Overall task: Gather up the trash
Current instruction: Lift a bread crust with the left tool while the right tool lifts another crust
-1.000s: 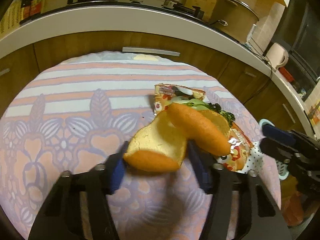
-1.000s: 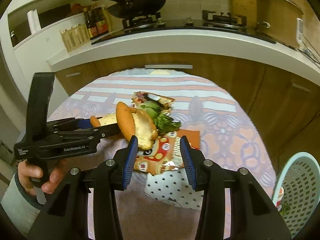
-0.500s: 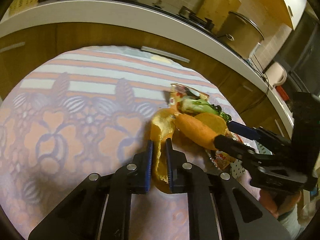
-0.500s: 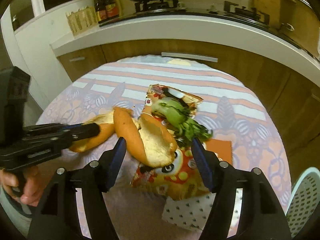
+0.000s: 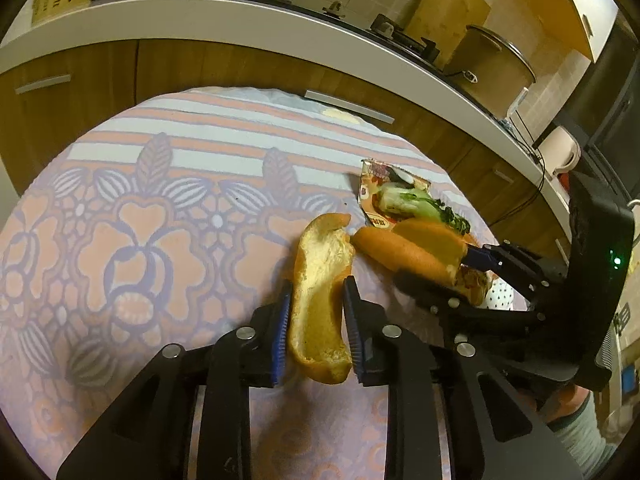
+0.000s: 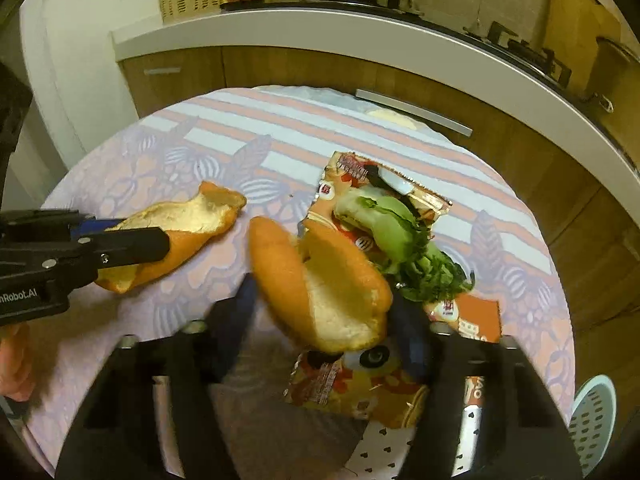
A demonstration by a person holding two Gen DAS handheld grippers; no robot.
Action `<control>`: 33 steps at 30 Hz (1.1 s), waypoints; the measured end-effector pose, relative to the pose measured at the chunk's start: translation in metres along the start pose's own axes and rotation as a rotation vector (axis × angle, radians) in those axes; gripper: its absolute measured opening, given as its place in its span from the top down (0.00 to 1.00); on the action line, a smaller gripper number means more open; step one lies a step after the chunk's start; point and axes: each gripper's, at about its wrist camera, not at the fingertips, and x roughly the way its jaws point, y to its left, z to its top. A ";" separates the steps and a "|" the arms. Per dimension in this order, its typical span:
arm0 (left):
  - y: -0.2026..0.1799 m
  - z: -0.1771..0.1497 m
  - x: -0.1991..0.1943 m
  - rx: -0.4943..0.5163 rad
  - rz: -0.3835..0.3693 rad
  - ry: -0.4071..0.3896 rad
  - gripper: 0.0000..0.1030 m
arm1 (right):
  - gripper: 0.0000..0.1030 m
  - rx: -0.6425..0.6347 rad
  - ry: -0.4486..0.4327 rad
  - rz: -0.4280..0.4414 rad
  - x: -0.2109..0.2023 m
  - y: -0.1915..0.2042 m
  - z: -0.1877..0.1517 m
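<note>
One peel piece (image 6: 176, 232) lies left of another (image 6: 324, 284), greens (image 6: 400, 244) on wrappers (image 6: 360, 384) behind.

A patterned tablecloth (image 5: 140, 200) lies below a white counter (image 5: 200, 20); a lidded pot (image 5: 492, 68) stands on that counter.

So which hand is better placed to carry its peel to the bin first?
Left. The left gripper is shut on one pomelo peel. The right gripper's jaws only straddle the bigger peel, blurred, although the basket sits on its side.
</note>
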 end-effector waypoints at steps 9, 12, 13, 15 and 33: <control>-0.018 -0.008 -0.008 0.087 0.053 0.001 0.34 | 0.79 0.052 -0.028 0.051 -0.029 -0.006 -0.015; -0.026 -0.009 -0.004 0.117 0.092 0.012 0.33 | 0.80 0.101 -0.037 0.071 -0.039 -0.013 -0.022; -0.028 -0.009 -0.001 0.128 0.116 0.017 0.33 | 0.81 0.114 -0.045 0.073 -0.044 -0.016 -0.024; -0.030 -0.010 0.007 0.147 0.184 0.036 0.41 | 0.81 0.132 -0.063 0.073 -0.054 -0.020 -0.028; -0.070 0.000 -0.051 0.123 0.096 -0.142 0.87 | 0.83 0.195 -0.232 0.165 -0.142 -0.039 -0.045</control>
